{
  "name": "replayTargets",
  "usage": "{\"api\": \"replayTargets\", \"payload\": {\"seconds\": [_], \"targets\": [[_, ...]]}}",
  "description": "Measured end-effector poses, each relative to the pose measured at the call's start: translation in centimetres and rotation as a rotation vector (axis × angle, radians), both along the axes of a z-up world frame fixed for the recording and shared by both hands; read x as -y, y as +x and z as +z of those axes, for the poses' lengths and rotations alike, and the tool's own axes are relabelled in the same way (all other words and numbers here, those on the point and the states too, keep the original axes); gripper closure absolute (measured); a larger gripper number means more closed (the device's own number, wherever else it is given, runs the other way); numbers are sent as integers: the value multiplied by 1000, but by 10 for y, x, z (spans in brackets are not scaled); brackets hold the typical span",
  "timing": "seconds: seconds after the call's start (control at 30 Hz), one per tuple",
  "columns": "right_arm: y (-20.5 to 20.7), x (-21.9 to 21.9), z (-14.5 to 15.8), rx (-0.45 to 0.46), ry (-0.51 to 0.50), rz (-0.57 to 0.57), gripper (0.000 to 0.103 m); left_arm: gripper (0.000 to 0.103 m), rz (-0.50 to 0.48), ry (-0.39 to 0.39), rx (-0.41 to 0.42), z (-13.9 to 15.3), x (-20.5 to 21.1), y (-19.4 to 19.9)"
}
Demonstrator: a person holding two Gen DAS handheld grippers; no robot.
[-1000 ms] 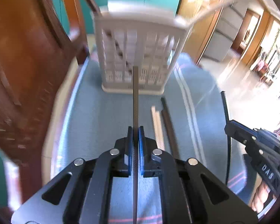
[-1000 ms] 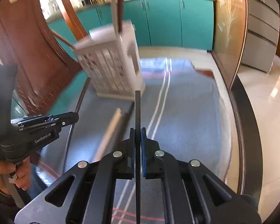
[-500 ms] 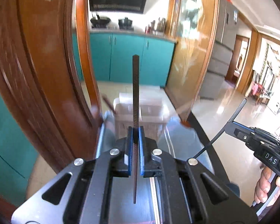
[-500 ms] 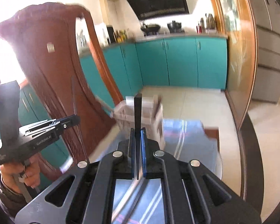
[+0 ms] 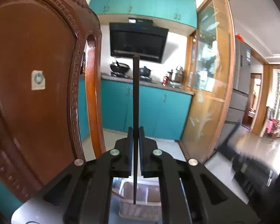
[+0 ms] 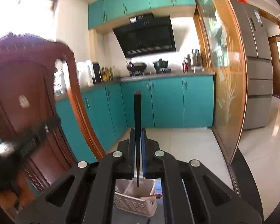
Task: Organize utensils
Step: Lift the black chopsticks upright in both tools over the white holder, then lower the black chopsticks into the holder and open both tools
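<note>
1. Black jaws of the left gripper (image 5: 135,130) are clamped on a dark chopstick (image 5: 135,100), which stands upright between them.
2. Below this gripper, the white slotted utensil basket (image 5: 140,208) sits low in the view, and the lower tip of the chopstick appears over its opening.
3. The right gripper (image 6: 138,132) is pressed together on a second black chopstick (image 6: 137,115), also upright.
4. The same utensil basket (image 6: 135,206) is under this gripper, with some utensils lying inside it.
5. A carved wooden chair back (image 5: 33,85) rises at the left, and teal kitchen cabinets (image 6: 166,100) are behind.
</note>
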State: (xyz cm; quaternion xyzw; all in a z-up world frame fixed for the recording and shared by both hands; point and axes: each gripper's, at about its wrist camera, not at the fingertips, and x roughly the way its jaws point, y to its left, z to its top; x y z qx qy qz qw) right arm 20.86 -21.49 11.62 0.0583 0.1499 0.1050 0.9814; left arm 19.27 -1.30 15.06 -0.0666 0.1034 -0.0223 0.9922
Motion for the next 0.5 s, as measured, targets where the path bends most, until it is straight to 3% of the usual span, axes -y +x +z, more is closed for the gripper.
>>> {"api": "replayTargets", "payload": {"seconds": [0.2, 0.37, 0.5], "targets": [[4, 0, -42, -71, 5, 19, 97, 96, -17, 43, -53, -32, 15, 49], [-2, 1, -54, -90, 12, 35, 97, 96, -24, 24, -131, -65, 15, 70], [-8, 3, -54, -90, 2, 37, 96, 96, -28, 16, -148, -75, 13, 70]]}}
